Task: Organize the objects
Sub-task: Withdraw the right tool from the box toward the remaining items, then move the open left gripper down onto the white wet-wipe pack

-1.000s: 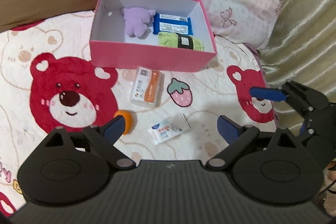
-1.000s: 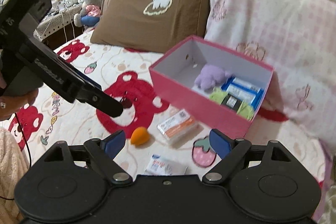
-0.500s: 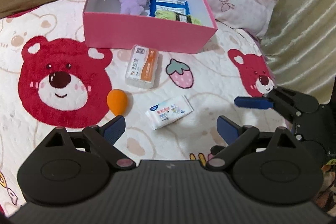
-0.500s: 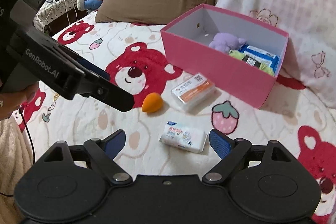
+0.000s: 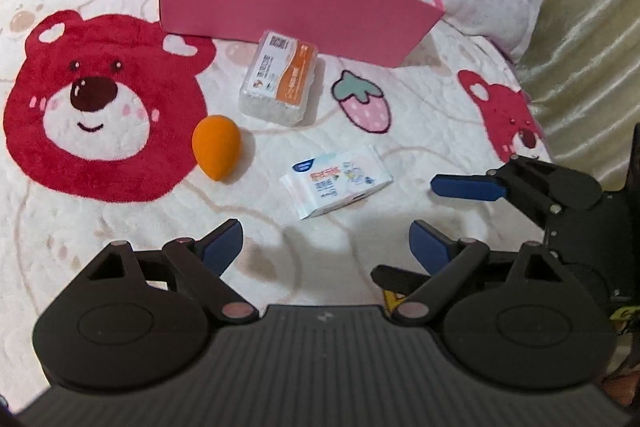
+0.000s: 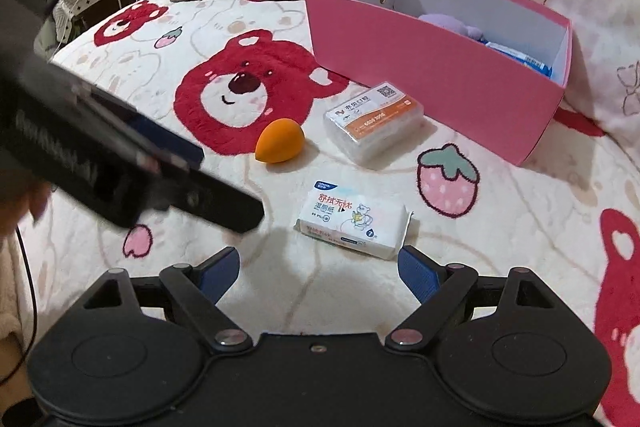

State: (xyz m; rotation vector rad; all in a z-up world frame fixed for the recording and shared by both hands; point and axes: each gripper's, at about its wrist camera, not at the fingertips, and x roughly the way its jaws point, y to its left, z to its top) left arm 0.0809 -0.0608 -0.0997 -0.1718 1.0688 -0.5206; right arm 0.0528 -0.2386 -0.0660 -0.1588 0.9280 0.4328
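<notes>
**Wipes pack lies just ahead of the right gripper**

The wet-wipes pack [image 6: 354,223] lies flat on the bed [image 6: 520,227], apart from the orange sponge [image 6: 279,141] and the clear swab box [image 6: 374,121] beyond it, with the pink box [image 6: 432,87] farther back still. Its long axis runs roughly crosswise to the right gripper [image 6: 318,267], so the short side would sit between the jaws (a likely fit). That gripper stands wide and empty, the pack just beyond its tips. The left gripper [image 5: 326,245], its jaws closing on nothing, has the pack ahead too, but farther off; the right looks nearer.
</notes>
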